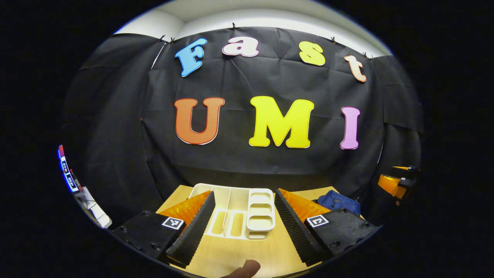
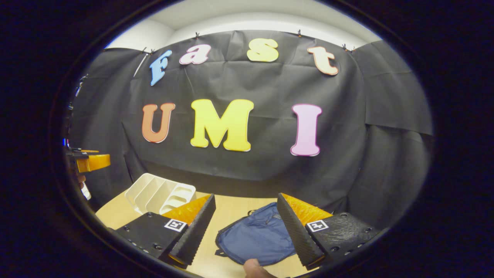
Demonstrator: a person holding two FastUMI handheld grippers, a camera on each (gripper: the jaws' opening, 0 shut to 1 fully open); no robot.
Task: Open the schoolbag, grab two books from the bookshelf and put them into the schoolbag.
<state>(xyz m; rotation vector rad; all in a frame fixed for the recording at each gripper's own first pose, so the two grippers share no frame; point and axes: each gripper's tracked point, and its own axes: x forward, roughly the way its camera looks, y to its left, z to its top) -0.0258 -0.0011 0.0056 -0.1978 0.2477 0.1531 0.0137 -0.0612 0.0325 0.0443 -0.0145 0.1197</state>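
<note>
One white bookshelf (image 1: pixel 235 216) lying on the wooden worktop (image 1: pixel 239 251), compartments look empty, no books visible. One blue schoolbag (image 2: pixel 256 239) flat on the worktop right of it, looks closed. Left tongs (image 1: pixel 245 220) spread, framing the bookshelf, holding nothing. Right tongs (image 2: pixel 247 227) spread above the schoolbag, holding nothing. No readable labels on either item.

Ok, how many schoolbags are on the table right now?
1. The blue schoolbag lies flat on the table, right of the white rack in the right gripper view. Another could be hidden outside the views.
</note>
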